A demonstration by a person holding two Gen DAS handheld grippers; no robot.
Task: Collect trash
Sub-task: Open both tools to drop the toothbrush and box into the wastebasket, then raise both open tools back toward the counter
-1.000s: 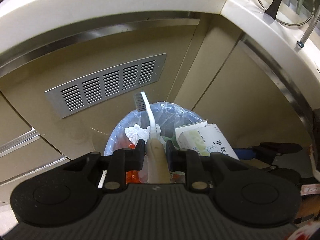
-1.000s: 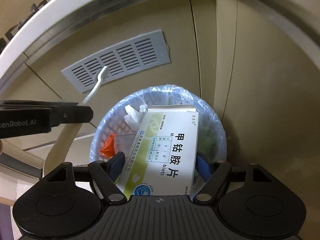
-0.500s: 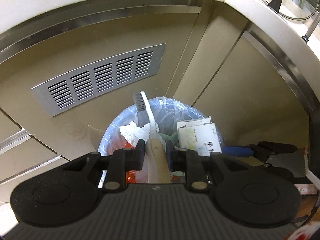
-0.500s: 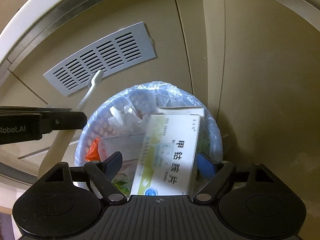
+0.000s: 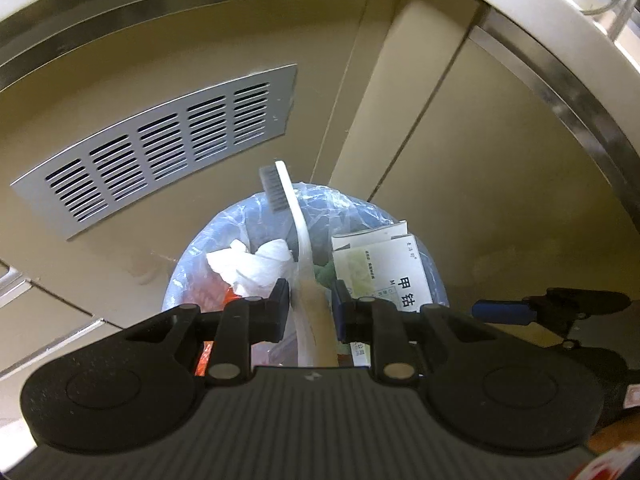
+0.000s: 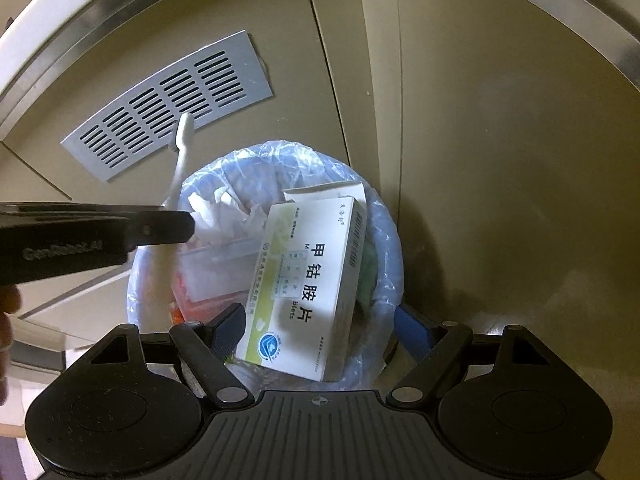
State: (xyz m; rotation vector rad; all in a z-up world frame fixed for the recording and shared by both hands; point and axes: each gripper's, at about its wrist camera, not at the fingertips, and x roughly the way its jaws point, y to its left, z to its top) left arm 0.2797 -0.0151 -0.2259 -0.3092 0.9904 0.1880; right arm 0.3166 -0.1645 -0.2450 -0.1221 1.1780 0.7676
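Above the lined trash bin, the left gripper clamps a toothbrush by its handle, while the right gripper stands wide apart over a medicine box lying in the bin.

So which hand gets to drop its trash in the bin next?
Probably the left. The left gripper is shut on the toothbrush, right above the trash bin. The right gripper is open, and the medicine box seems already let go, dropping into the bin.
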